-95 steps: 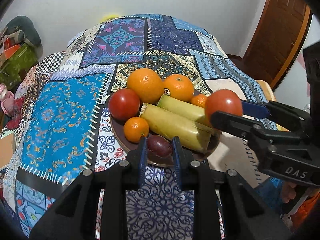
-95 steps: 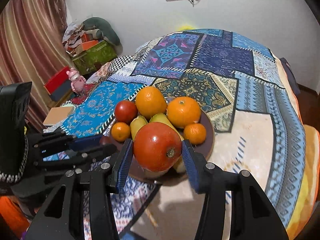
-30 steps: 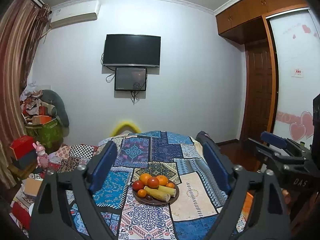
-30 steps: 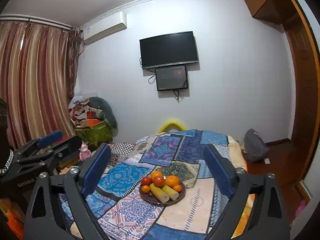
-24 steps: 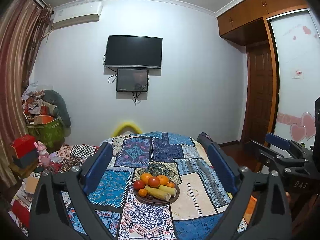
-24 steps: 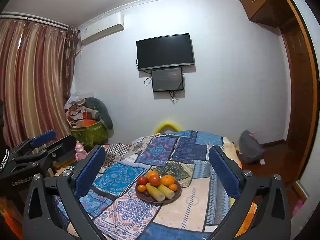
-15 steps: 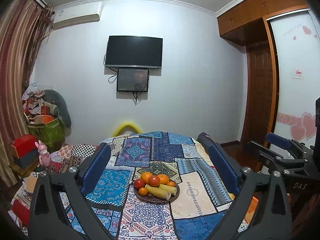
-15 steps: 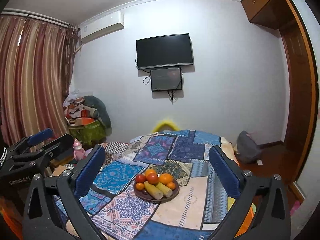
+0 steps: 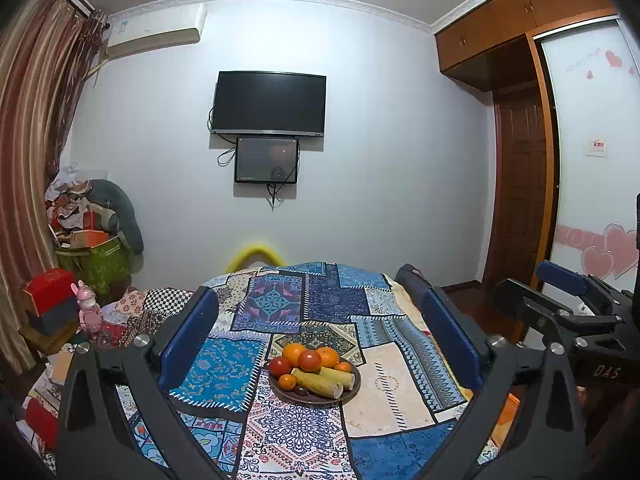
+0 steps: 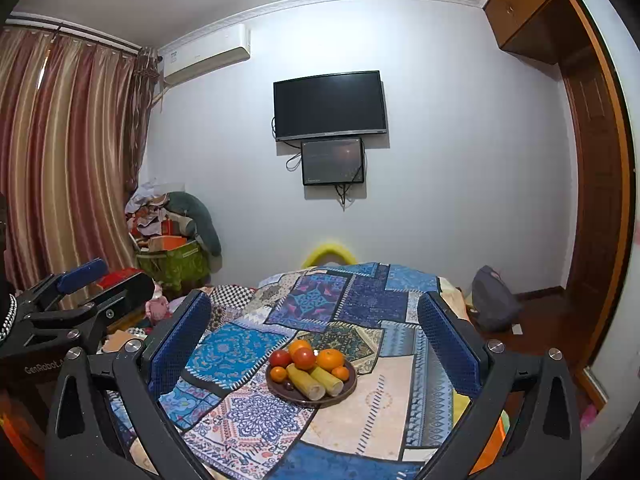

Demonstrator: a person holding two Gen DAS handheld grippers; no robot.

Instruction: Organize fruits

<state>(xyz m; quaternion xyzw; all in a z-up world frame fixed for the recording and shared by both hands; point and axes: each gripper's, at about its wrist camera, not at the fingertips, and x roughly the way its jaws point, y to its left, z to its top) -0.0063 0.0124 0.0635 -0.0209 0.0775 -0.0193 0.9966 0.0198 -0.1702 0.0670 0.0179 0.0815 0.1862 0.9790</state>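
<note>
1. Both your grippers are pulled way back from the bench and hold nothing. The left gripper has its jaws spread wide, and so does the right gripper, so each one just frames the fruit from a distance.

2. The stuff you care about all sits on the round dark brown plate, which rests on the patchwork blue-patterned cloth over the bench, roughly in the middle of the near half.

3. On the plate: two big round oranges at the back, a red tomato perched on top between them, another red tomato on the left, two pale yellow-green corn cobs lying side by side across the front, and small tangerines tucked at the edges. There's also something small and dark at the front rim in the left view, but it's too tiny to call.

4. My read: the pile looks finished. Nothing loose shows on the cloth, and holding the jaws open and far off makes sense if you're done placing.

5. That top tomato is only resting on rounded fruit, so I'd guess a bump to the bench could roll it off.
</note>
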